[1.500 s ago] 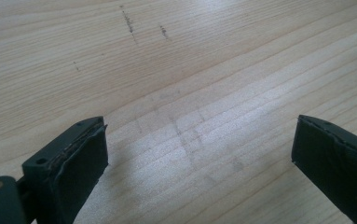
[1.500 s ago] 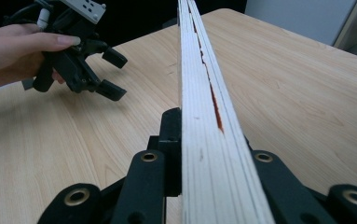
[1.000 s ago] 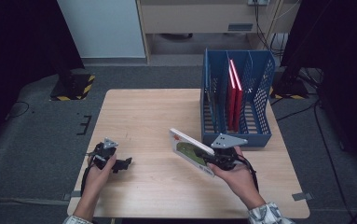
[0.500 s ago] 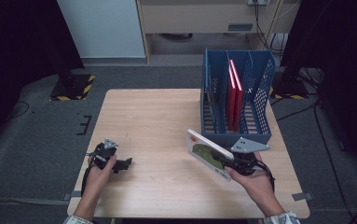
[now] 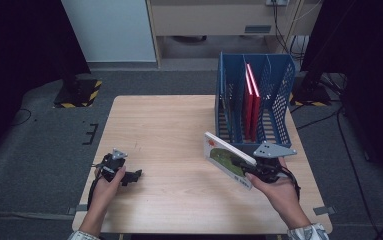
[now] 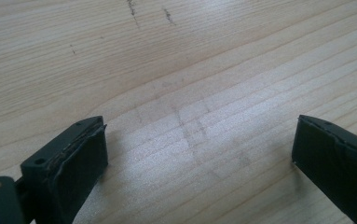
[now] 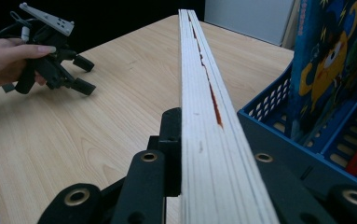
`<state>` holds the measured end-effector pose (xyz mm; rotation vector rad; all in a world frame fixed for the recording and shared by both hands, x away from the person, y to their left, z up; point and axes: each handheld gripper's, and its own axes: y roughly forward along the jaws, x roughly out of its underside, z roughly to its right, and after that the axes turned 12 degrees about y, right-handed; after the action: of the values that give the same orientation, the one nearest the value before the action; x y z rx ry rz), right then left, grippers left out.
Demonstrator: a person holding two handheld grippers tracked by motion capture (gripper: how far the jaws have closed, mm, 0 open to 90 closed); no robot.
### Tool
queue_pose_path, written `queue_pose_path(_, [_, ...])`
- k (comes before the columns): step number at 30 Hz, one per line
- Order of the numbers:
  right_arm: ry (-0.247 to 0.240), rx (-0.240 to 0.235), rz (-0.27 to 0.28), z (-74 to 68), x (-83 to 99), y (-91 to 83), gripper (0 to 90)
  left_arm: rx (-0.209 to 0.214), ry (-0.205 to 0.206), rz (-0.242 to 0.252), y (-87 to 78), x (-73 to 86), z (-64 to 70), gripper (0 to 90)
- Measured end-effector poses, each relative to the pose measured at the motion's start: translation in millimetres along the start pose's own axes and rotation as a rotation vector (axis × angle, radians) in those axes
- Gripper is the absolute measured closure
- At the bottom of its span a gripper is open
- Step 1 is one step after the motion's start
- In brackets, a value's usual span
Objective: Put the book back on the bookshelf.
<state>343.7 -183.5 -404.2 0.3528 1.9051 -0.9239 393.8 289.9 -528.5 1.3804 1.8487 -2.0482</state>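
Right claw [image 5: 246, 169] clenched on the picture book [image 5: 227, 158], tilted at lower right of frame just in front of the blue rack [image 5: 279, 107]; stand it upright, line up with a free slot, lower slowly; left claw [image 5: 135, 175] released, idle on bench [image 5: 169, 130].

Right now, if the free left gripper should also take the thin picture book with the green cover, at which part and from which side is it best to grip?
Probably the free upper-left end of the thin picture book with the green cover, coming from the table's open left side. The right gripper clamps its lower end, and the blue slotted file rack blocks the right. The book is thin, so the open left gripper should close across its flat faces.
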Motion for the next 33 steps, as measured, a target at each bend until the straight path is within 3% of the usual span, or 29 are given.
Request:
queue_pose_path(8, [-0.012, -0.001, 0.004, -4.1, -12.1, 2.4, 75.7, -0.011, 0.015, 0.002, 1.4, 1.1, 2.6, 0.5])
queue_pose_path(15, [-0.008, 0.010, 0.023, -2.2, -20.0, -7.3, 75.7, -0.016, 0.015, 0.011, 2.0, 2.0, 3.7, 0.0])
queue_pose_path(33, [0.033, 0.085, 0.076, 21.4, -25.2, -41.5, 75.7, -0.019, 0.014, 0.021, 2.3, 2.9, 4.6, 0.0])
